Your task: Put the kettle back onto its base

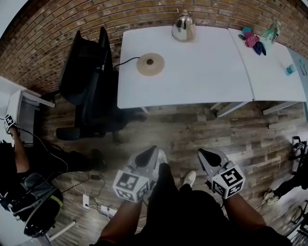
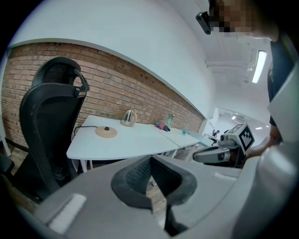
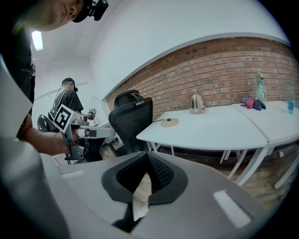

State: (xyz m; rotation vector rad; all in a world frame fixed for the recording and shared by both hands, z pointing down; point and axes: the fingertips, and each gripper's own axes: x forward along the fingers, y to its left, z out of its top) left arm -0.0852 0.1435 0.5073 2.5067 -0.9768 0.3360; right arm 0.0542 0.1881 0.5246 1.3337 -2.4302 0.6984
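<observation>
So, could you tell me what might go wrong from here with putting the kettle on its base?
1. The kettle stands at the table's far edge by the brick wall, so a stretched reach may knock it over.
2. The cord of the base trails off the table beside the chair; snagging it could drag the base.

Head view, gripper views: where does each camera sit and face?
Head view: on the person's head, steeply down at floor and table; left gripper, right gripper and shoes show.
Left gripper view: on that gripper, toward table and chair; own shut jaws, right gripper show.
Right gripper view: on that gripper, toward the table; own shut jaws, left gripper show.
Shared: all three see kettle and base.
</observation>
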